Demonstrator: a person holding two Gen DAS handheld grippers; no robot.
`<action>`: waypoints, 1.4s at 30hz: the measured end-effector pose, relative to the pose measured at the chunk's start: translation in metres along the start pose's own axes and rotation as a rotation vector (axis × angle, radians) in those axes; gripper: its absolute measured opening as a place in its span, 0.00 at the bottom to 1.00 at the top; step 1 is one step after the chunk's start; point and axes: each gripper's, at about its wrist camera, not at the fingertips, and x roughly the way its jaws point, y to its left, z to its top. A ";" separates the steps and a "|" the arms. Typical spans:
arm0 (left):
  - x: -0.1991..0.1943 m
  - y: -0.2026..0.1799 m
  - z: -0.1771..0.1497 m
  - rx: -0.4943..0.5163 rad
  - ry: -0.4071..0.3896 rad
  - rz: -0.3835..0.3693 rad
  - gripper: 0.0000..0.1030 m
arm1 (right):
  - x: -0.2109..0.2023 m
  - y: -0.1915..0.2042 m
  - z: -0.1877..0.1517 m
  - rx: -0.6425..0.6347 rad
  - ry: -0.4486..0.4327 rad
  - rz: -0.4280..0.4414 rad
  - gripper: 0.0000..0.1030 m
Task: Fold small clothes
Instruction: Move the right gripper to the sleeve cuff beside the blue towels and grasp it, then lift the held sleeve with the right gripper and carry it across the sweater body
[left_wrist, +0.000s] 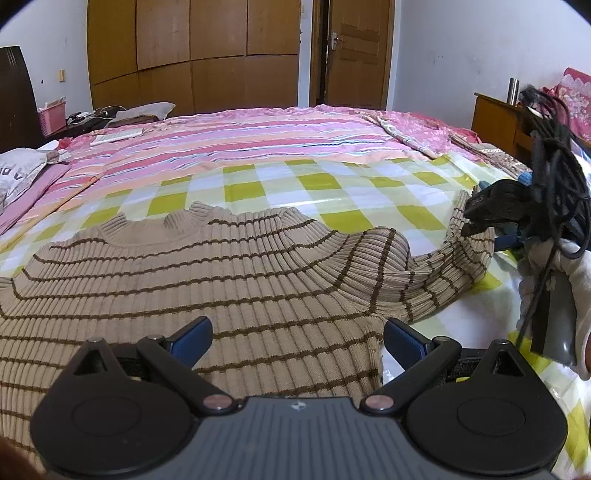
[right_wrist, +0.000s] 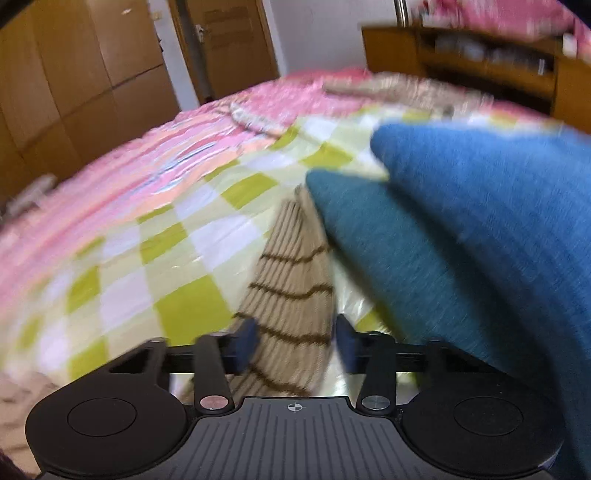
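Left wrist: striped beige sweater (left_wrist: 207, 280) lies flat, left tongs (left_wrist: 297, 341) spread, right tongs (right_wrist: 295, 341) straddling its sleeve (right_wrist: 291, 295).

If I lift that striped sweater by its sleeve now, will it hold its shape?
Probably not. The striped sweater is ribbed knit and its sleeve already humps and bends on the checked sheet, so it should droop and stretch. The glossy sheet may let the body slide along.

A tan ribbed sweater (left_wrist: 221, 280) with thin brown stripes lies spread flat on the bed, its sleeve (right_wrist: 291, 280) stretched sideways.
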 end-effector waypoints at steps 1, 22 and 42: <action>-0.001 0.001 0.000 -0.001 -0.003 -0.003 1.00 | -0.001 -0.006 0.002 0.028 0.002 0.012 0.28; -0.027 0.031 -0.009 -0.040 -0.019 0.009 1.00 | -0.067 0.010 0.012 0.094 -0.043 0.362 0.07; -0.118 0.138 -0.070 -0.141 -0.067 0.192 1.00 | -0.151 0.246 -0.155 -0.594 0.077 0.703 0.07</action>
